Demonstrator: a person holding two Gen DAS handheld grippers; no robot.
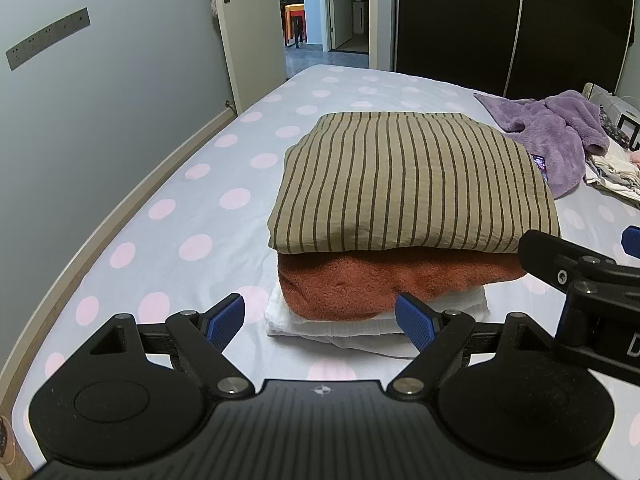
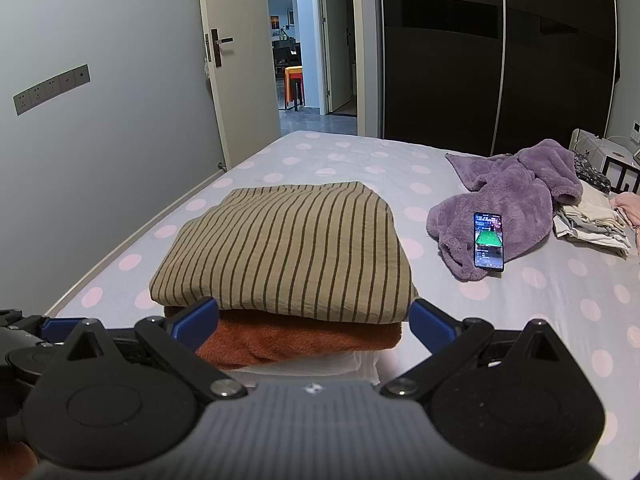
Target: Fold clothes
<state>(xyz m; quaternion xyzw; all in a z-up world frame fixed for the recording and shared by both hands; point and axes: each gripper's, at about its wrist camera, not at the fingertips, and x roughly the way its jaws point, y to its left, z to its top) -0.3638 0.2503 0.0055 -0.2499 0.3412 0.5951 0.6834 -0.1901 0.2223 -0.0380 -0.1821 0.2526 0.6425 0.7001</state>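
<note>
A folded stack lies on the polka-dot bed (image 1: 168, 216): a tan striped garment (image 1: 404, 180) on top, a rust-orange fleece (image 1: 384, 284) under it, a white folded cloth (image 1: 320, 322) at the bottom. My left gripper (image 1: 320, 320) is open and empty just in front of the stack's near edge. My right gripper (image 2: 314, 320) is open and empty, its blue fingers either side of the stack's near edge (image 2: 288, 240). The right gripper's arm shows at the right of the left wrist view (image 1: 576, 272).
A crumpled purple fleece garment (image 2: 512, 196) lies at the right with a lit phone (image 2: 488, 240) propped on it. Beige and pink clothes (image 2: 592, 216) lie at the far right. A grey wall runs along the bed's left side; an open door (image 2: 240, 80) and dark wardrobe stand beyond.
</note>
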